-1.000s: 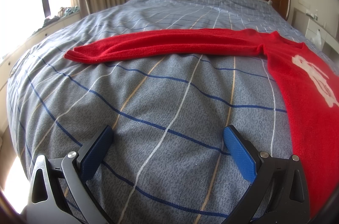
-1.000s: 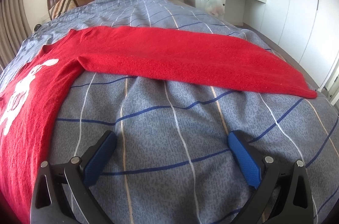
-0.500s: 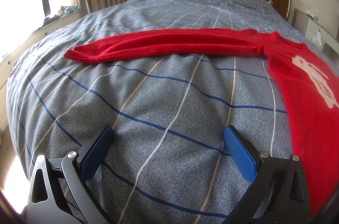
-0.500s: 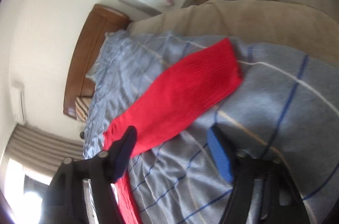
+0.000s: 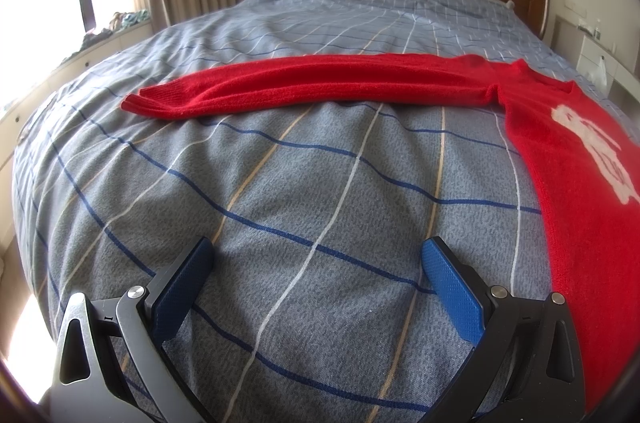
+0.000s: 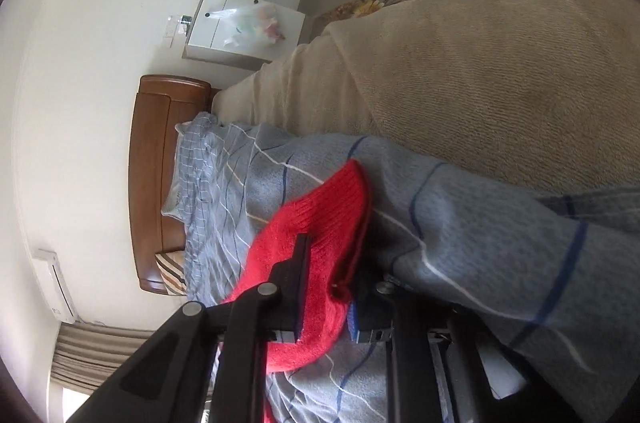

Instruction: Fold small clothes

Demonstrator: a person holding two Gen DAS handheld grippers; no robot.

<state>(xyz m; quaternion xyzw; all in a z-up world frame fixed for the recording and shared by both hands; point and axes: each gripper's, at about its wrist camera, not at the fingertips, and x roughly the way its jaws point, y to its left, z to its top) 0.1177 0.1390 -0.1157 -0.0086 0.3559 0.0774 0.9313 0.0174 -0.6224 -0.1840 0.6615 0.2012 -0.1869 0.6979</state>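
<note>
Red sweater (image 5: 580,183) lies flat on the plaid duvet (image 5: 300,191). My right gripper (image 6: 332,287) is clamped on its sleeve cuff (image 6: 320,219); my left gripper (image 5: 316,267) hovers spread and empty. I judge the sleeve fold is starting: next, carry the cuff across the body.

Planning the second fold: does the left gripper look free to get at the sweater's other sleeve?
Probably yes. The left gripper is open and empty, with only bare bedspread between it and the flat red sleeve, though it must travel forward.
</note>
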